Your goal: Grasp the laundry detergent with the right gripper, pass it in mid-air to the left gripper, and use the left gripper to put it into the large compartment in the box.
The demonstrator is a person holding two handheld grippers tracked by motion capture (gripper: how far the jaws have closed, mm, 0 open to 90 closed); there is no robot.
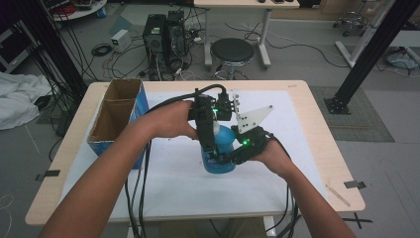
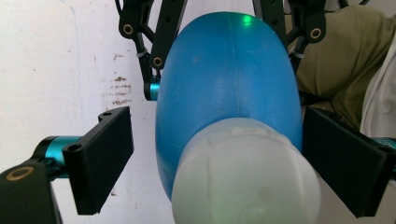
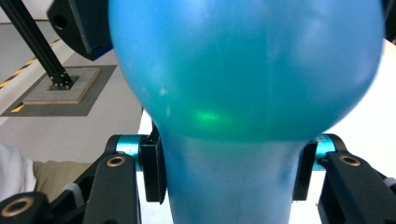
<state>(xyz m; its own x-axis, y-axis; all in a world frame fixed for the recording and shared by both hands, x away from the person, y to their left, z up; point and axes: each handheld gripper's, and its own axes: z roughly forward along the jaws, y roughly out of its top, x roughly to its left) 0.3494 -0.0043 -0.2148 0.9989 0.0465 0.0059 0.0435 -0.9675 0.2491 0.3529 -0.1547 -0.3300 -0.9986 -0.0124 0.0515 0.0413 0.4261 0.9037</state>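
I find the blue bottle standing upright on the white sheet near the middle of the table, with both tools engaged around it. My right hand-held gripper is clamped on the bottle's narrow lower waist; in the right gripper view both pads sit flush against the blue plastic, one on each side. My left hand-held gripper comes down from above over the white cap. In the left gripper view its jaws stand wide, one on either side of the bottle's upper end: a clear gap shows on one side, and on the other I cannot tell whether the pad touches.

Judgement: the step in hand is taking hold of the cap while the right tool steadies the body. The next move calls for closing the left jaws squarely on the cap, centred, before any twist. The right grip must stay firm, or the bottle may turn with the cap. The open cardboard box stands well apart at the table's left edge
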